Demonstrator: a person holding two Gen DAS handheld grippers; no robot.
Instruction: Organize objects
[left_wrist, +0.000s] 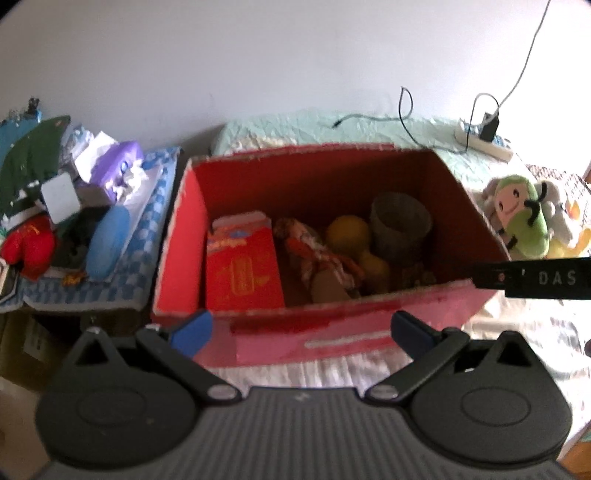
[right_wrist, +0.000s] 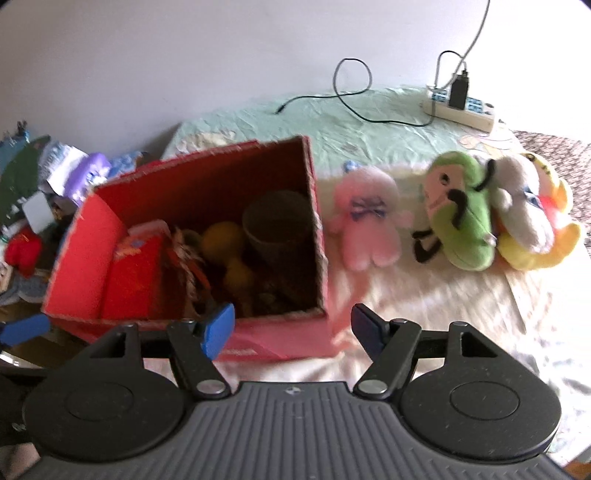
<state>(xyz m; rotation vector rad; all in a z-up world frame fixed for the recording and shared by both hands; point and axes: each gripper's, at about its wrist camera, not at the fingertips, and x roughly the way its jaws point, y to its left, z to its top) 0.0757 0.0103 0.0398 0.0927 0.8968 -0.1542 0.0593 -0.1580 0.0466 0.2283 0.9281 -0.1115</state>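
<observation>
On a pale quilted bed: open red cardboard box holding packets, pink plush doll just right of it, green plush toy beyond. Left tool and right tool both spread apart, empty.

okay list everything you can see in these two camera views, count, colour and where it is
Box: one, red cardboard, open, on the bed.
Carton: one, red, upright inside box at its left end.
Cup: one, dark, inside box at its right end.
Round yellow things: two, inside box beside cup.
Patterned cloth item: one, red and white, inside box, middle.
Pink plush: one, on bed right of box.
Green plush: one, right of pink plush.
White and yellow plush: number unclear, against green plush.
Power strip: one, white, far side of bed.
Clutter pile: mixed, left of box.
Left claw: open, empty.
Right claw: open, empty.
</observation>
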